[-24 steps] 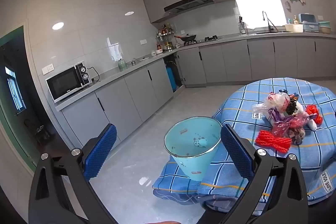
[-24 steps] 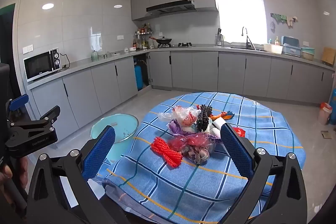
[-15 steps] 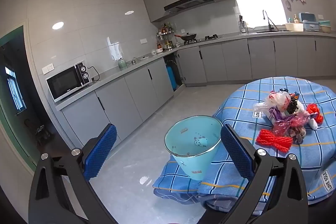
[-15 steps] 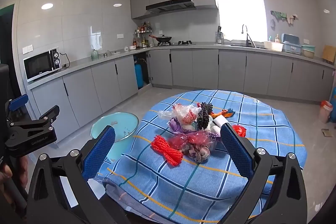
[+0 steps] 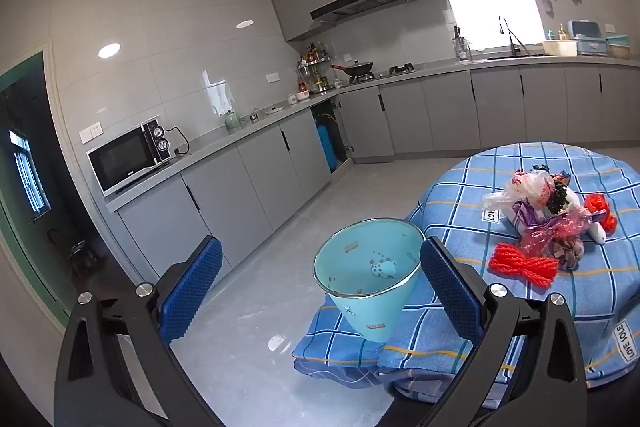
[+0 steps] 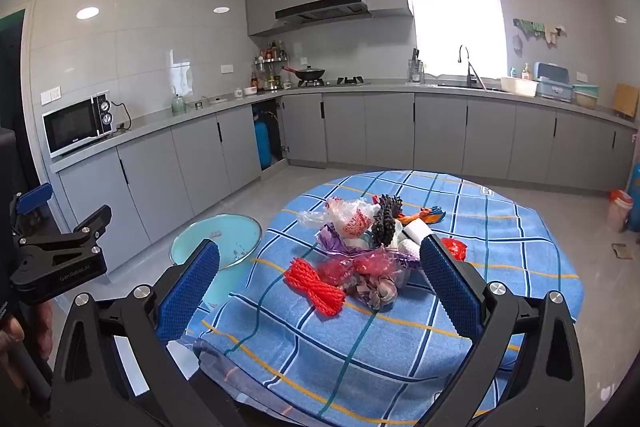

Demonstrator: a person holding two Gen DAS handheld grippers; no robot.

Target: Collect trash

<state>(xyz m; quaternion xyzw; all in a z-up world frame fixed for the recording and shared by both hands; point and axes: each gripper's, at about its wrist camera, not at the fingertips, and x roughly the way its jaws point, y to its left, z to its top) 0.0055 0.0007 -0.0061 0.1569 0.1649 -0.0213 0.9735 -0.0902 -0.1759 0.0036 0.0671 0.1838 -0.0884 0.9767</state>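
Since nothing has been picked up yet, the step in hand looks like the first reach for the trash pile (image 6: 360, 251) on the table (image 6: 520, 267), and it would go best taken 1 piece at a time. The right gripper (image 6: 320, 279) has its 2 blue fingers (image 6: 188, 291) spread wide with nothing between them; the pile lies ahead of the fingertips, framed in the gap but well apart from both. The red net bundle (image 6: 316, 285) is the nearest piece and sits apart from the tangle, so it seems the easiest start: come down over it, centre it between the pads, and close without catching the cloth. The left gripper (image 5: 320, 279) is likewise wide open and empty, aimed at the bin (image 5: 368, 271), which stands just beside the table edge, ahead of its fingers and nearer the right-hand pad. Keeping that gripper clear of the rim should leave the drop path free.

Counted: 2 grippers, 1 bin, 1 table, 1 pile. Within the pile I can pick out 1 red net bundle, 1 clear bag (image 6: 344, 217), 1 pine cone (image 6: 386, 219) and 1 small red scrap (image 6: 454, 249); the rest is too tangled to count
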